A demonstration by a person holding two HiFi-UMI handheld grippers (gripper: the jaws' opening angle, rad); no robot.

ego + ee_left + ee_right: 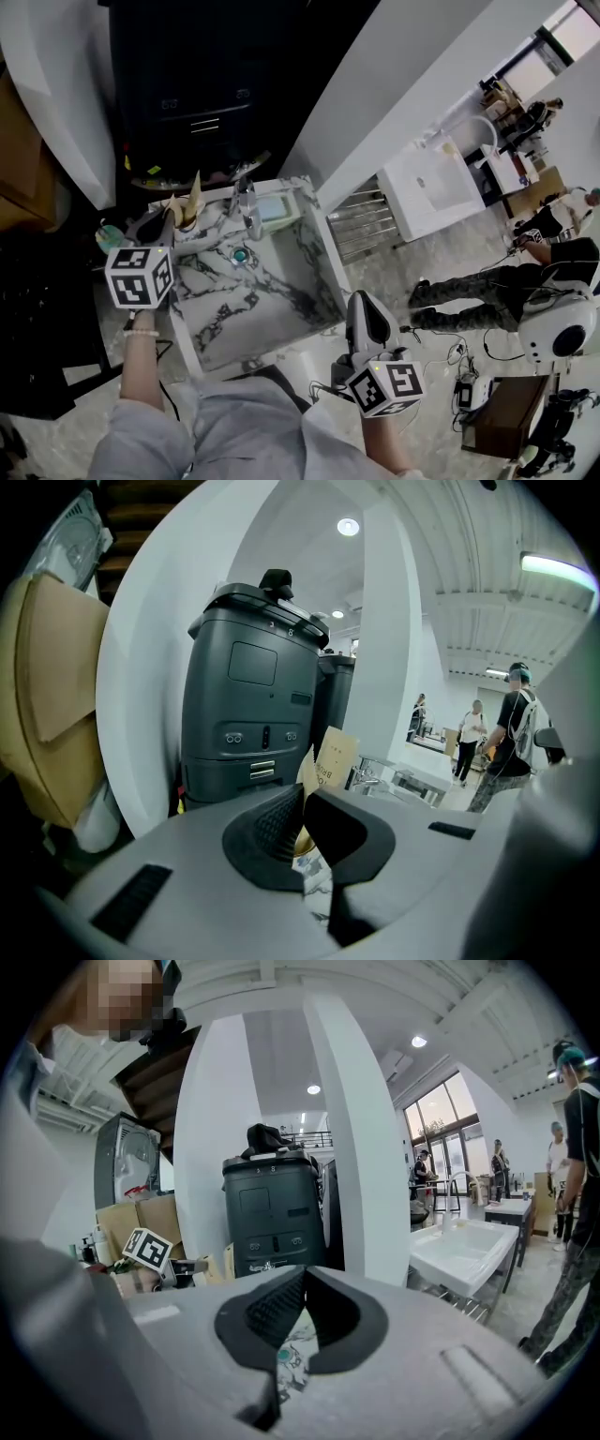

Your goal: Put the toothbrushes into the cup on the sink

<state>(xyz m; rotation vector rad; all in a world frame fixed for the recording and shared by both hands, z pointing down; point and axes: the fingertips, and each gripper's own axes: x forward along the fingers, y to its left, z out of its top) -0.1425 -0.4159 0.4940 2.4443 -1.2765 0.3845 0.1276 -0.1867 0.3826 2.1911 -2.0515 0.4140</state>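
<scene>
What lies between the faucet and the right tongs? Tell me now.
Head view: only the sink's bare marble basin and its rim separate the faucet from the right tongs; nothing rests there.

Toothbrush pack partly hidden
The tan cardboard toothbrush pack (pixel 335 754) loses its lower end between the left gripper's (pixel 304 797) black ribbed fingers (pixel 272 822); its print is too small to read fully.

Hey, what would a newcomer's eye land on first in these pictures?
The black-veined marble sink fills the middle of the head view, flanked by the left gripper and right gripper. A tall dark grey machine looms behind it, and a kraft-paper packet sticks up from the left gripper's closed jaws.
</scene>
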